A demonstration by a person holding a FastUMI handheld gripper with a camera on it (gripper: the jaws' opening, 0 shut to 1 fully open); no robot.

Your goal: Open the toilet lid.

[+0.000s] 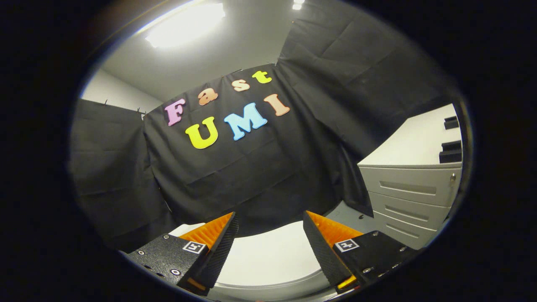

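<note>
A handheld two-finger tool (270,226) points forward and slightly upward, its two fingers spread wide apart with nothing gripped between them. Below and between the fingers lies the white toilet lid (268,258), a smooth rounded surface that appears closed and flat; its curved rim runs beneath the finger bases. The fingers hover above the lid, and it is not possible to tell whether they touch it. Beyond the fingers hangs the black cloth wall (235,176) of the booth, draped in folds. To the right of the toilet stands a pale grey drawer cabinet (413,193) with three drawer fronts and a white top carrying two small dark blocks (451,138). A bright ceiling light (184,25) glows overhead.
</note>
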